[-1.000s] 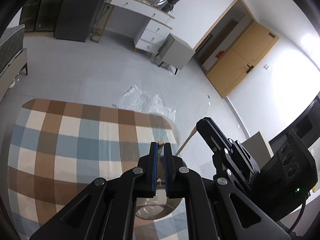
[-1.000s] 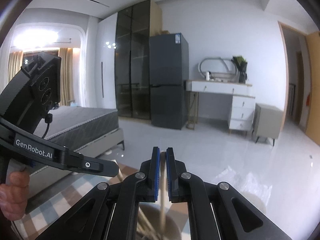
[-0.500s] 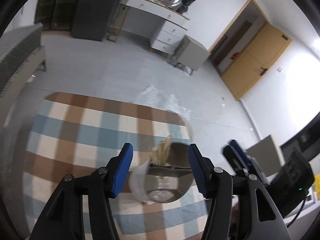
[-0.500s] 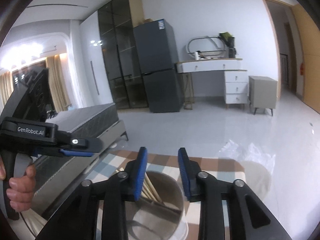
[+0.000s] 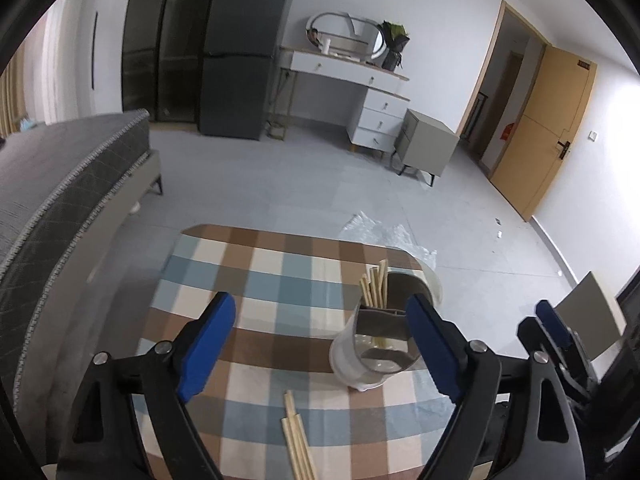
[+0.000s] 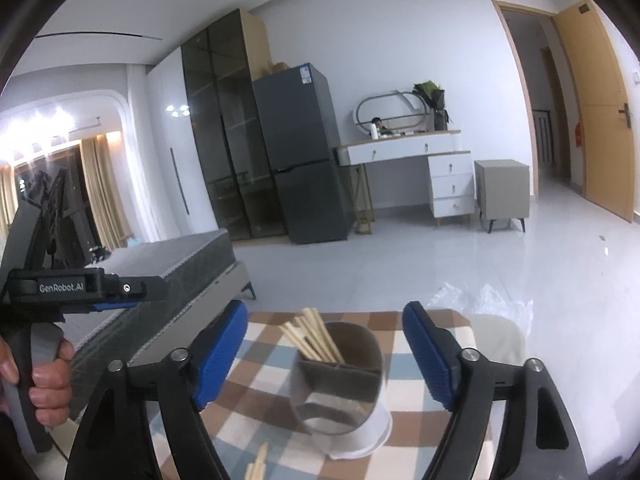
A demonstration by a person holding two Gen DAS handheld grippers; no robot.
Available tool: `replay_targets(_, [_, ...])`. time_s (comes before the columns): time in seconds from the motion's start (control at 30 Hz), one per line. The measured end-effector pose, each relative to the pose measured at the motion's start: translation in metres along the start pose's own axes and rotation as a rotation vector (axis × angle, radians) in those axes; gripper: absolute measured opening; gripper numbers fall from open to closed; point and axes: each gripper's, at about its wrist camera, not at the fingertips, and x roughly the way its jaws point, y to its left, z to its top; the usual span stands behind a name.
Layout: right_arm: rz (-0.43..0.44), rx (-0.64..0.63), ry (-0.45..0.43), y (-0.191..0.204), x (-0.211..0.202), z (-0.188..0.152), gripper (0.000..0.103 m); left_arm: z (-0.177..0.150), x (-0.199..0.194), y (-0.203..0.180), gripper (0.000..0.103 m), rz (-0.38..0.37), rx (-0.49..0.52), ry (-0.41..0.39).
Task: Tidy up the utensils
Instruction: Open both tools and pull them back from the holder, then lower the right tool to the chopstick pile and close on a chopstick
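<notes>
Now both tools spreading: left tool (image 5: 320, 344) jaws opening, nothing between them; right tool (image 6: 324, 356) jaws opening too, empty, the holder (image 6: 340, 384) seen beyond its gap. Holder stands upright on the checked counter (image 5: 260, 272), several chopsticks (image 5: 374, 286) leaning in its rear compartment. More loose chopsticks (image 5: 298, 444) lie flat on the counter, near the holder. Judgement: these are light, stiff, thin, prone to roll; pinch at mid-length, across the bundle.
</notes>
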Motion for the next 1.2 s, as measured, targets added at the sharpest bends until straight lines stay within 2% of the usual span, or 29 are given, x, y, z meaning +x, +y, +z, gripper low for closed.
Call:
replay_targets(0.17, [-0.033,-0.033,-0.031,0.018,-0.02,-0.006,0.096,-0.014,-0.012,0.002,0.087,0.028,0.016,-0.018])
replay_targets(0.3, [-0.043,-0.043,-0.039,0.031,-0.034,-0.02,0.101,-0.027,-0.024,0.008,0.089,0.057,0.007,-0.069])
replay_targets(0.4, [-0.038,-0.031,-0.032,0.04,-0.038,-0.029,0.102,-0.037,-0.027,0.012,0.095,0.069,0.002,-0.079])
replay_targets(0.6, [-0.031,0.016,0.0,0.046,-0.043,-0.05,0.103,-0.063,-0.031,0.024,0.095,0.076,-0.011,-0.11])
replay_targets(0.7, [-0.025,0.031,0.018,0.051,-0.044,-0.064,0.103,-0.076,-0.023,0.03,0.095,0.099,-0.019,-0.086])
replay_targets(0.87, [0.015,0.038,0.147,0.058,-0.03,-0.092,0.103,-0.099,-0.012,0.044,0.095,0.127,-0.026,-0.054])
replay_targets(1.1, [0.012,0.004,0.388,0.064,0.004,-0.131,0.103,-0.121,0.009,0.063,0.095,0.159,-0.052,-0.001])
replay_targets(1.2, [0.016,0.007,0.448,0.065,0.012,-0.147,0.103,-0.128,0.018,0.072,0.095,0.168,-0.07,0.01])
